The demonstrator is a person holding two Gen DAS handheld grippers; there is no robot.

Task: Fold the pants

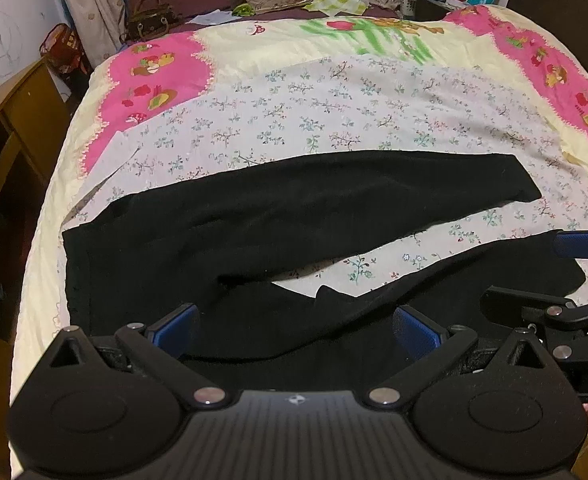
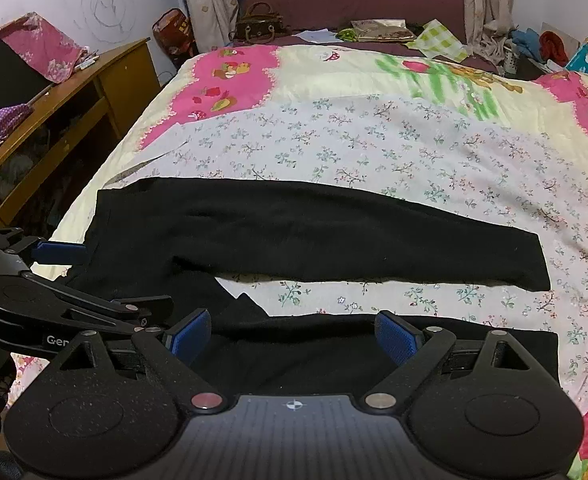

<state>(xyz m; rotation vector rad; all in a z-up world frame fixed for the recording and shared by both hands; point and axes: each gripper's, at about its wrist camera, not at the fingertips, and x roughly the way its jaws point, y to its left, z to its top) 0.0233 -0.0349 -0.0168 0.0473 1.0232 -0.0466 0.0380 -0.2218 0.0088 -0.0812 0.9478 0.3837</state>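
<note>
From your left wrist: your left claw [image 1: 295, 326] hangs spread wide with nothing between its blue ribbed pads, just above the near leg of the black pants [image 1: 254, 216]. The pants lie flat on a floral sheet [image 1: 333, 112] over a cartoon-print quilt [image 1: 162, 72] on the bed, waistband to the left, legs splayed in a narrow V. The cloth looks soft, matte and knitted. Your right claw [image 1: 573, 272] shows at the right edge, also parted.

From your right wrist: your right claw [image 2: 292, 338] gapes empty over the near leg of the pants [image 2: 313, 236]. A wooden table [image 2: 94, 68] with open shelves stands left of the bed, draped with pink cloth; a brown handbag [image 2: 258, 22] sits beyond the quilt.
</note>
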